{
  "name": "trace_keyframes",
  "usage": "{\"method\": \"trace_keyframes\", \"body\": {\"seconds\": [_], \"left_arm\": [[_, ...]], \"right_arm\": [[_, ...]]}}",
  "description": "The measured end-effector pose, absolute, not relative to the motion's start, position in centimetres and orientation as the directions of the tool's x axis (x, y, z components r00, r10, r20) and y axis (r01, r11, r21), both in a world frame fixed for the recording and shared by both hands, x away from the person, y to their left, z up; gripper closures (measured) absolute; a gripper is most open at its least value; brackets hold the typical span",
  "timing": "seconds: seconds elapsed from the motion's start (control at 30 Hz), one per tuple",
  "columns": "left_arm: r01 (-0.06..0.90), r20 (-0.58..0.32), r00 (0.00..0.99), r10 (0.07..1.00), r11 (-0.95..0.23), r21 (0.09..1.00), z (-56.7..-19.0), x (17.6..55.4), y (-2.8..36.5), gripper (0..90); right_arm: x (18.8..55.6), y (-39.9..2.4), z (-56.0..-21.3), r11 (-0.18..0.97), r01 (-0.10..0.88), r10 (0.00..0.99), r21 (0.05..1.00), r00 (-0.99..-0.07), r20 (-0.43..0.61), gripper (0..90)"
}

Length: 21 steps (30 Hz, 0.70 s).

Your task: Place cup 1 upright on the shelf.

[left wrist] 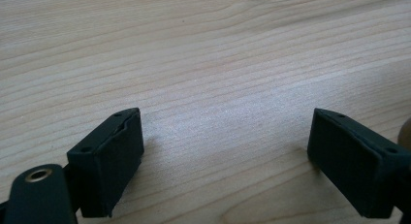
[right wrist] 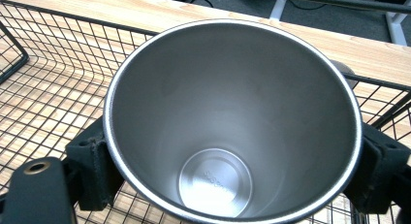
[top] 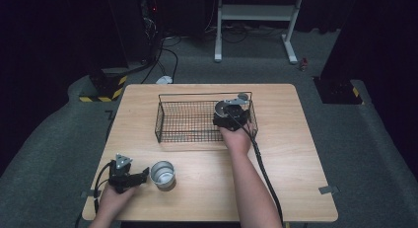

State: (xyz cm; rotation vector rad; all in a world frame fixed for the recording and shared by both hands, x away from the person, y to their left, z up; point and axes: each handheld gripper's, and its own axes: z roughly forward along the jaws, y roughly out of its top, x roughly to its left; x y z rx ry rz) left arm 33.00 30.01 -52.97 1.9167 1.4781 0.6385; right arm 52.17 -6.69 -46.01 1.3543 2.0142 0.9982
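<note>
1. Step in hand: the right gripper [top: 227, 111] holds a steel cup [right wrist: 232, 122] clamped between its jaws, inside the wire basket [top: 167, 120].
2. The left gripper [top: 144, 176] rests on the worktop [top: 296, 169], jaws apart and empty; a second steel cup [top: 162, 174] stands just beyond them.
3. Next move, as judged: lower the clamped cup to the basket floor, then part the jaws.

The table [top: 207, 183] is pale wood with a fine straight grain. On it, the basket [top: 167, 120] is black wire in a small square grid. The cup [right wrist: 232, 122] held over the basket's right end is bare silver steel, bright at the rim and duller grey inside. A second silver cup [top: 162, 173] stands nearer than the basket, to its left. Both the right gripper [right wrist: 232, 185] and the left gripper [left wrist: 228, 156] are matt black. Beyond the basket, the floor [top: 345, 139] is grey, with yellow-and-black striped tape [top: 101, 97].
</note>
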Motion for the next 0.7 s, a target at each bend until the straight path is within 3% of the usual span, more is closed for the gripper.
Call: {"method": "trace_keyframes", "body": {"seconds": [0.7], "left_arm": [[0.664, 0.001, 0.255, 0.967, -0.176, 0.726, -52.96, 33.00, 30.00, 13.3]], "right_arm": [[51.70, -7.07, -46.09, 0.236, 0.561, 0.929, 0.794, -0.371, -0.014, 9.9]]}}
